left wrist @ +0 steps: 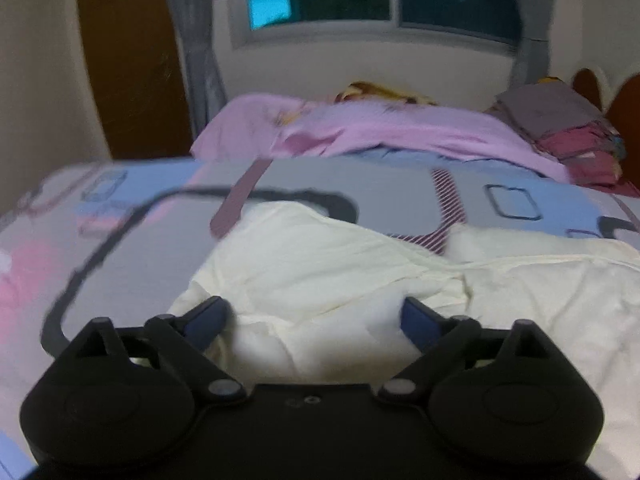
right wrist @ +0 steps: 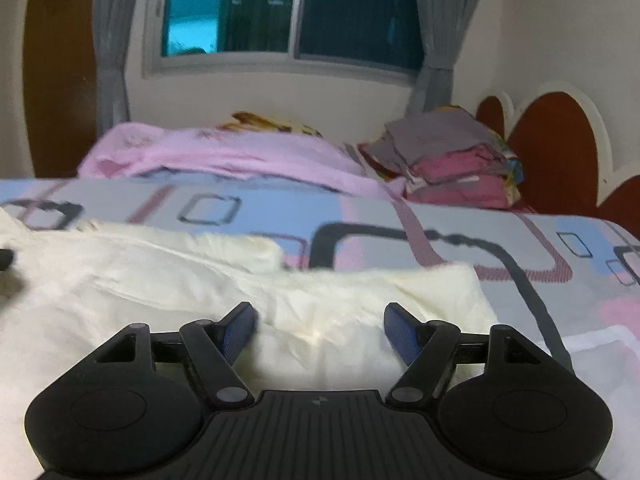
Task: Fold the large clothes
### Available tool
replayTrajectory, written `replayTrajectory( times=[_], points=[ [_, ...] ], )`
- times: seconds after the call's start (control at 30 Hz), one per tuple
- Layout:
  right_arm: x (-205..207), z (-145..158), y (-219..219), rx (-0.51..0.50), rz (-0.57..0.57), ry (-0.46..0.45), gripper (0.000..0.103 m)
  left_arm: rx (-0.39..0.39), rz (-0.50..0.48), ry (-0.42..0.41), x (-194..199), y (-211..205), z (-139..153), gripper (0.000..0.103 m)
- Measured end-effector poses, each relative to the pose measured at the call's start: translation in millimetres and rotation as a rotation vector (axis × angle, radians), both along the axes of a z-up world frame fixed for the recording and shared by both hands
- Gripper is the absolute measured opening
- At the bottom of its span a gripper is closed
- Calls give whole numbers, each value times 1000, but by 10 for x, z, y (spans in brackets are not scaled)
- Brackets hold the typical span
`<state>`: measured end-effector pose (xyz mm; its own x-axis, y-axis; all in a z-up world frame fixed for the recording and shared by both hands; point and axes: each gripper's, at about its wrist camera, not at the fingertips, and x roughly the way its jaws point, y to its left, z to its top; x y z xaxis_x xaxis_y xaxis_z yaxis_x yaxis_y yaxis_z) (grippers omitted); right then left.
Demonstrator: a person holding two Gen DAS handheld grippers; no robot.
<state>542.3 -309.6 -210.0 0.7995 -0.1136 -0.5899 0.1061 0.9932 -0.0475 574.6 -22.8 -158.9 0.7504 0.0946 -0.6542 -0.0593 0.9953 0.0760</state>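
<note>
Bed (right wrist: 440, 216) fills both views, covered by a patterned sheet in grey, blue and pink with dark rounded rectangles. Room behind: window (right wrist: 296, 12) with grey curtains (right wrist: 432, 40), cream wall, brown door at left, red-brown scalloped headboard (right wrist: 556, 148) at the right end of the bed.

Along the far edge of the bed lies a pink blanket (right wrist: 224, 156), bunched. Near the far right corner, by the headboard, sits a stack of folded clothes (right wrist: 452, 160), grey on top and maroon below; probably finished items parked out of the way.

Task item: cream garment (right wrist: 160, 280), large, wrinkled, spread across the near edge of the bed, under both grippers. The far parts lie in two lobes with sheet showing between them, possibly sleeves or legs, can't tell which. Not visibly folded yet; looks like an early stage of the task.

Left gripper (left wrist: 312, 320) has jaws spread wide, holding nothing, sitting low over the garment's left part. Right gripper (right wrist: 320, 330) likewise spread, empty, low over the right part. Contact with the cloth unclear. Likely both are lined up side by side to pinch the near hem together. Left view is blurred.
</note>
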Motion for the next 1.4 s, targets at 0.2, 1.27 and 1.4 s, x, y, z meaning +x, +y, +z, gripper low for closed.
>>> replayTrajectory(
  times=[0.2,1.27,1.4],
  points=[
    [77,-204,-149,47,-47,18,72,-49,43,18,31,81,-182,100],
    [-868,50,319,45,23,49,75,-40,-59,70,-1055,-189,-15,99],
    [-966,221,258,89,11,40,75,-63,-35,97,-1059,-157,91,96]
  ],
)
